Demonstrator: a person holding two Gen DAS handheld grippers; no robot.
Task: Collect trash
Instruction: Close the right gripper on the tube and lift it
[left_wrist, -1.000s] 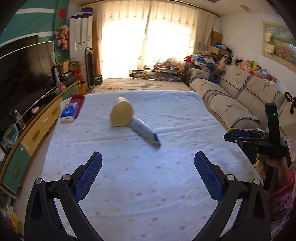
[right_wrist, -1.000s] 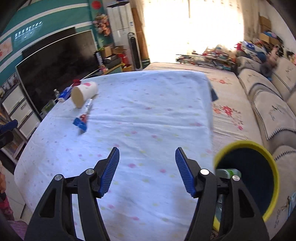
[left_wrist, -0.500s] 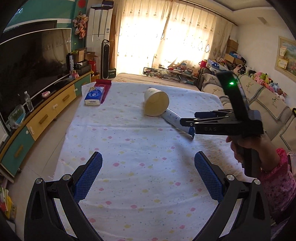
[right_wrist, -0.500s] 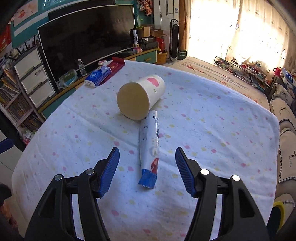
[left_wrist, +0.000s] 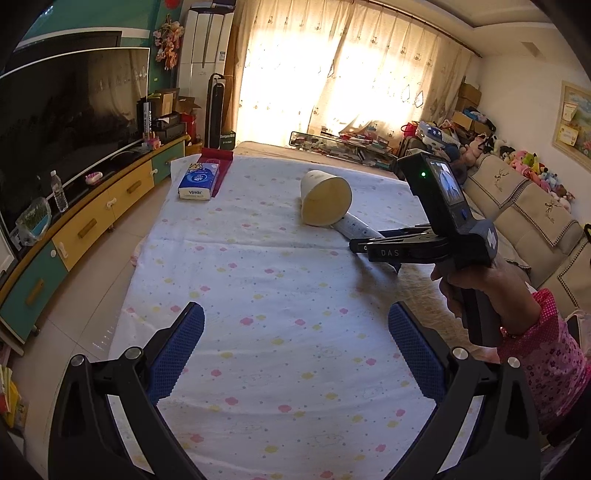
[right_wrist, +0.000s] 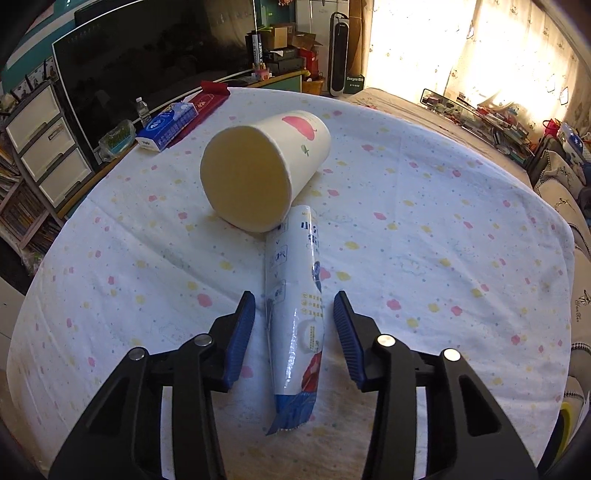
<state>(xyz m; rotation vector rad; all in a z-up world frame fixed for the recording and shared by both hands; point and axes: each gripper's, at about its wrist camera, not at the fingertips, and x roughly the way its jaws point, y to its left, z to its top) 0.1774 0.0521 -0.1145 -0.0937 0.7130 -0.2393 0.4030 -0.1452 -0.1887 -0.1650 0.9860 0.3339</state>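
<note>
A white and blue wrapper tube (right_wrist: 295, 314) lies on the dotted tablecloth, its far end against a paper cup (right_wrist: 264, 173) lying on its side. My right gripper (right_wrist: 294, 317) is open, one finger on each side of the wrapper, not touching it. In the left wrist view the cup (left_wrist: 325, 199) and the wrapper (left_wrist: 354, 229) lie mid-table, with the right gripper (left_wrist: 360, 245) low over the wrapper. My left gripper (left_wrist: 295, 339) is open and empty, held over the near part of the table.
A blue tissue pack (left_wrist: 198, 181) on a red box sits at the table's far left corner; it also shows in the right wrist view (right_wrist: 166, 127). A TV cabinet (left_wrist: 92, 218) runs along the left. A sofa (left_wrist: 535, 210) stands to the right.
My right gripper has moved forward and down so that its fingers now straddle the wrapper, and the fingers have narrowed. My left gripper has drifted slightly; its fingers stay wide open.
</note>
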